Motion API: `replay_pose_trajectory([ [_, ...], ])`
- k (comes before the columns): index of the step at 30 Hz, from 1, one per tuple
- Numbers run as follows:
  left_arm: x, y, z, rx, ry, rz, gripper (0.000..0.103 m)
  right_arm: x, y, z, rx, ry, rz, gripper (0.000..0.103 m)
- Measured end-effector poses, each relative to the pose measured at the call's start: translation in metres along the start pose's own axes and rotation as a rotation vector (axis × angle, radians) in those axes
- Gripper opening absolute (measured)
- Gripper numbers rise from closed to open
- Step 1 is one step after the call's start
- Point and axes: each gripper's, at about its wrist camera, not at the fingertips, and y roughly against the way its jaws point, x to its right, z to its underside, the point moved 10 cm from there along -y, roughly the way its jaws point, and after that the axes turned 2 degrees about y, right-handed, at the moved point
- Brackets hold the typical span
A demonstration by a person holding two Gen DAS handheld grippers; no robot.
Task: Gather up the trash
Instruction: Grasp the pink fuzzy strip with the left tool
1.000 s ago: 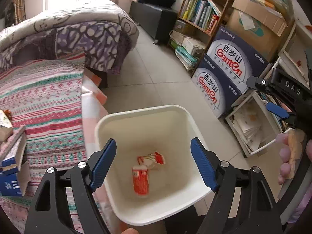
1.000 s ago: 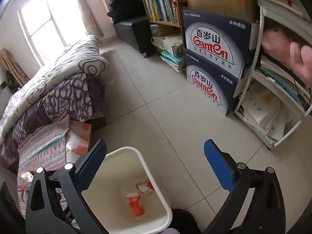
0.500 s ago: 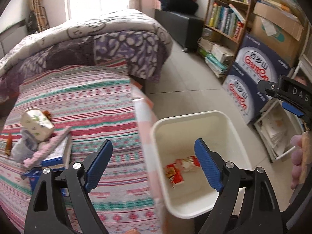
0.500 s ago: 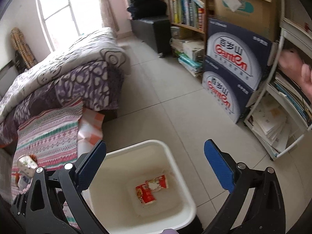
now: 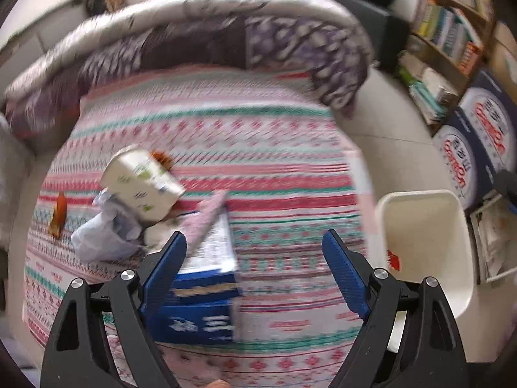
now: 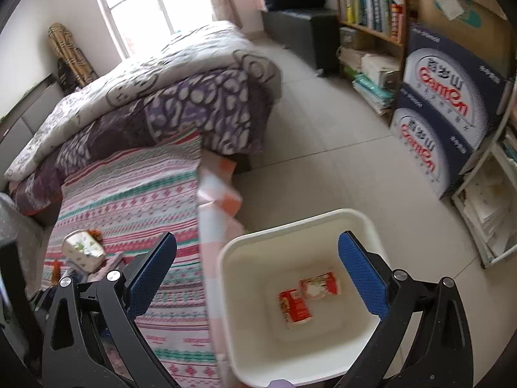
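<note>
Above the bed [image 5: 274,148], our left tongs [image 5: 255,271] tilt steeply downward.
Both stand wide and empty; right tongs [image 6: 258,274] straddle the bin [image 6: 290,226] rim.

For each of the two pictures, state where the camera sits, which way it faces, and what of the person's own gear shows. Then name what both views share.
Left wrist: on the left gripper, facing down at the striped bedspread and blue box; its open blue fingers show.
Right wrist: on the right gripper, facing down into the white bin holding red wrappers; open fingers show.
Shared: bin, bedspread, pale carton, bookshelf.
</note>
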Motion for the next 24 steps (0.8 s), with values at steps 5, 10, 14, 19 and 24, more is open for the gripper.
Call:
replay_pose_trajectory([
  [5,-0.034,-0.024,0.002,-0.099,0.11,0.063,0.084,-0.029,-0.015,0.01,-0.058,-0.001,-0.054,0.096],
  [10,-0.05,-0.041,0.012,-0.17,0.163,0.09,0.08,-0.055,-0.026,0.018,-0.103,0.001,-0.095,0.096],
  [14,-0.058,-0.05,0.024,-0.217,0.195,0.105,0.067,-0.07,-0.033,0.024,-0.128,0.016,-0.107,0.096],
  [19,-0.066,-0.045,0.031,-0.233,0.236,0.171,0.022,-0.085,-0.042,0.034,-0.158,0.038,-0.111,0.096],
  [24,-0.078,-0.037,0.037,-0.214,0.242,0.162,0.014,-0.094,-0.051,0.041,-0.177,0.047,-0.106,0.096],
])
